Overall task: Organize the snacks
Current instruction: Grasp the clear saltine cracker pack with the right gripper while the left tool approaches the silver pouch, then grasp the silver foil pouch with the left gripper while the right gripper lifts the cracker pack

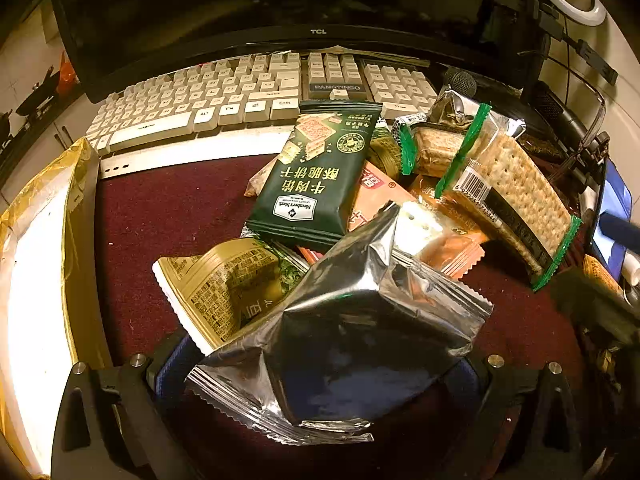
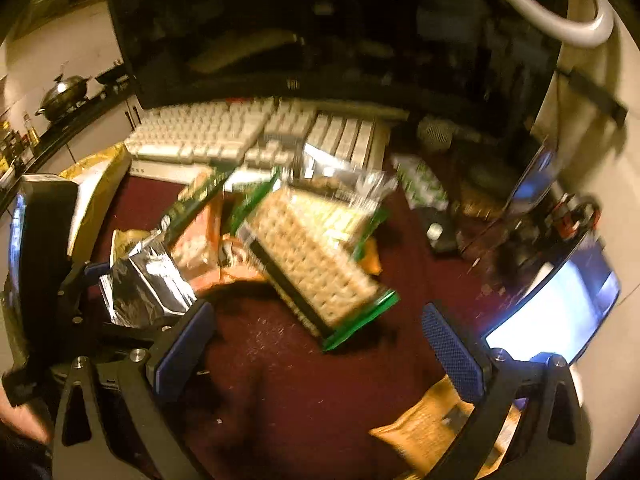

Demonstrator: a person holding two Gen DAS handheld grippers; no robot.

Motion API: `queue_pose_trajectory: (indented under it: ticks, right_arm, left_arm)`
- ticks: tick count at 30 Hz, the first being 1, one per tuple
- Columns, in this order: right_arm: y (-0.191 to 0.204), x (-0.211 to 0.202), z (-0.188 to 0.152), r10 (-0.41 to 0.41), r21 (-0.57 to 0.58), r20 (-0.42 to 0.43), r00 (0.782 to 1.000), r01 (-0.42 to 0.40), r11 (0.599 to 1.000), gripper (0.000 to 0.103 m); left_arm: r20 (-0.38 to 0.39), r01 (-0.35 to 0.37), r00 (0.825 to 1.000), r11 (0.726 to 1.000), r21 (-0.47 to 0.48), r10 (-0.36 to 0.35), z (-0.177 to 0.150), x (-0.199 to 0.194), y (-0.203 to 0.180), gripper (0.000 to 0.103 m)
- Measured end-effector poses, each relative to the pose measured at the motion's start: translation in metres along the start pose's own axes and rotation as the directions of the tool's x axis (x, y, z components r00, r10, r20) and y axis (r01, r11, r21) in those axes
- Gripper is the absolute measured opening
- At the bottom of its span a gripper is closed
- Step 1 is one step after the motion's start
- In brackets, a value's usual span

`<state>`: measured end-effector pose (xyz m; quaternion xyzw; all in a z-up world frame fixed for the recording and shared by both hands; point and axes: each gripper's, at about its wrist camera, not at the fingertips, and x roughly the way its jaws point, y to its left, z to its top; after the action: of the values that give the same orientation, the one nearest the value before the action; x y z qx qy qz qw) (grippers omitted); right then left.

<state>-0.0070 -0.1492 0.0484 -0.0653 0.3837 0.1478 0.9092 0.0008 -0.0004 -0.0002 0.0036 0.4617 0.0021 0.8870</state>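
Note:
A pile of snack packets lies on the dark red mat (image 1: 160,216). My left gripper (image 1: 320,376) is shut on a silver foil packet (image 1: 344,332) and holds it above the mat; the packet also shows at the left of the right wrist view (image 2: 144,284). Behind it lie a dark green cracker pack (image 1: 316,176), a gold packet (image 1: 224,284), orange packets (image 1: 452,240) and clear cracker packs with green ends (image 1: 516,192). My right gripper (image 2: 320,344) is open and empty above the mat, in front of a cracker pack (image 2: 316,264). The right wrist view is blurred.
A white keyboard (image 1: 248,92) and a TCL monitor (image 1: 256,4) stand behind the pile. A gold-edged white box (image 1: 36,280) lies at the left. A lit phone screen (image 2: 560,312), a microphone (image 1: 460,80) and cables crowd the right. An orange packet (image 2: 432,428) lies under my right finger.

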Motion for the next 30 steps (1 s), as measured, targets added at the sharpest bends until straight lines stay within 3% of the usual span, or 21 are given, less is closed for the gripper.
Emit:
queue_pose_trajectory:
  ticks: [8,17,19,21,26,28,30]
  right_arm:
    - [0.009,-0.001,0.005,-0.023,-0.127,0.054,0.998,0.03,0.991,0.103]
    - [0.014,0.039,0.01,-0.046,-0.179,-0.018,0.999,0.042,0.983,0.101]
    - [0.016,0.044,0.009,-0.057,-0.192,-0.024,0.998,0.051,0.98,0.096]
    - [0.015,0.051,0.009,-0.057,-0.187,-0.049,0.997,0.047,0.981,0.073]
    - [0.007,0.048,0.007,-0.006,-0.134,-0.063,0.998,-0.003,0.991,0.053]
    - [0.002,0.045,0.006,0.022,-0.096,-0.068,0.997,-0.029,0.995,0.051]
    - [-0.004,0.041,0.005,0.043,-0.061,-0.063,0.997,-0.047,0.997,0.051]
  left_arm:
    - [-0.04,0.137,0.99,0.989,0.057,-0.135,-0.016,-0.03,0.013,0.102]
    - [0.007,0.184,0.983,0.98,0.08,-0.185,-0.026,-0.055,0.03,0.102]
    - [0.004,0.181,0.983,0.981,0.075,-0.181,-0.023,-0.052,0.031,0.102]
    - [0.013,0.176,0.984,0.981,0.078,-0.178,-0.021,-0.05,0.03,0.102]
    - [0.029,0.143,0.989,0.984,0.108,-0.147,-0.014,-0.046,0.021,0.102]
    - [0.036,0.13,0.99,0.983,0.129,-0.136,-0.01,-0.043,0.018,0.102]
    - [0.035,0.116,0.992,0.982,0.149,-0.122,-0.006,-0.038,0.014,0.093]
